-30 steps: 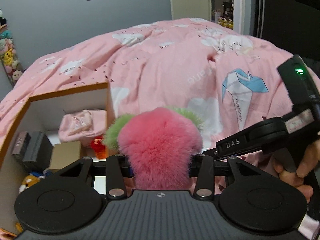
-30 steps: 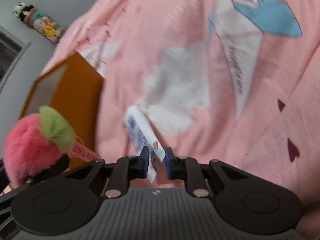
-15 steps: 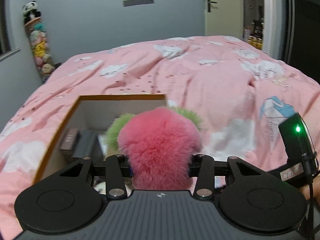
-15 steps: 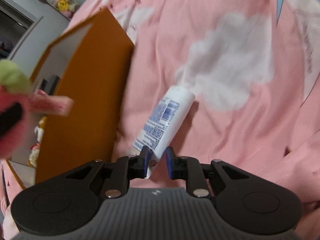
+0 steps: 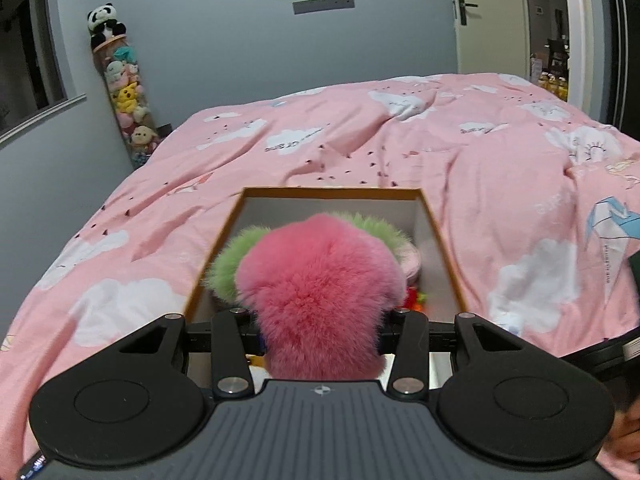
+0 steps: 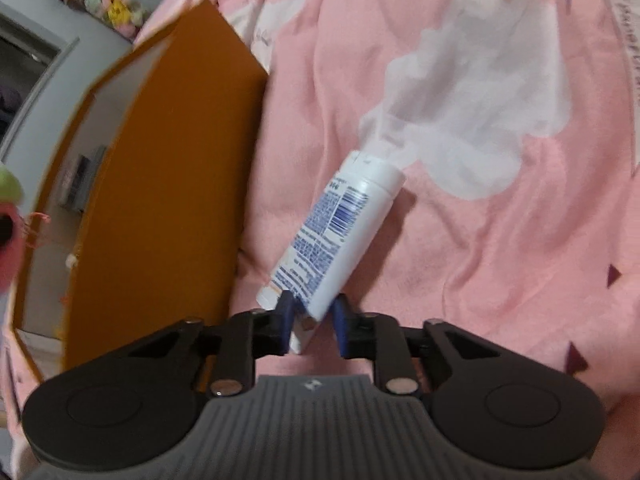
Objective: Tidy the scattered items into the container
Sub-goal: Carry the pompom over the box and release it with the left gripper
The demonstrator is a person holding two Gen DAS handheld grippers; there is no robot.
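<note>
**Left wrist view: fluffy toy over the box, tube gripped beside it**

Left wrist view: the left gripper (image 5: 320,330) is clamped on a fluffy pink toy (image 5: 318,296) with a green fuzzy fringe, its fingers (image 5: 234,344) pressed into the fur on both sides. The toy hangs over the near end of the open orange box (image 5: 442,248), which lies on the pink duvet (image 5: 500,184). Inside the box, beyond the toy, a pale pink bundle (image 5: 412,262) and a small red-orange item (image 5: 414,298) show against the white inner wall; the rest of the contents are hidden by the fur. Far beyond the box, at the grey wall, a clear column of plush toys (image 5: 128,104) stands topped by a panda.

In the right wrist view, the right gripper (image 6: 312,322) is closed on the crimped end of a white tube (image 6: 334,236) with blue print; its blue finger pads (image 6: 285,320) pinch the tube's tail. The tube points away from the gripper, cap end outward, just beside the outer orange wall of the box (image 6: 176,184) and outside it, over the duvet (image 6: 500,240) with its white cloud print. Whether the tube touches the duvet cannot be told. At the left edge of this view, over the box, a blurred bit of the toy (image 6: 9,208) shows.
</note>
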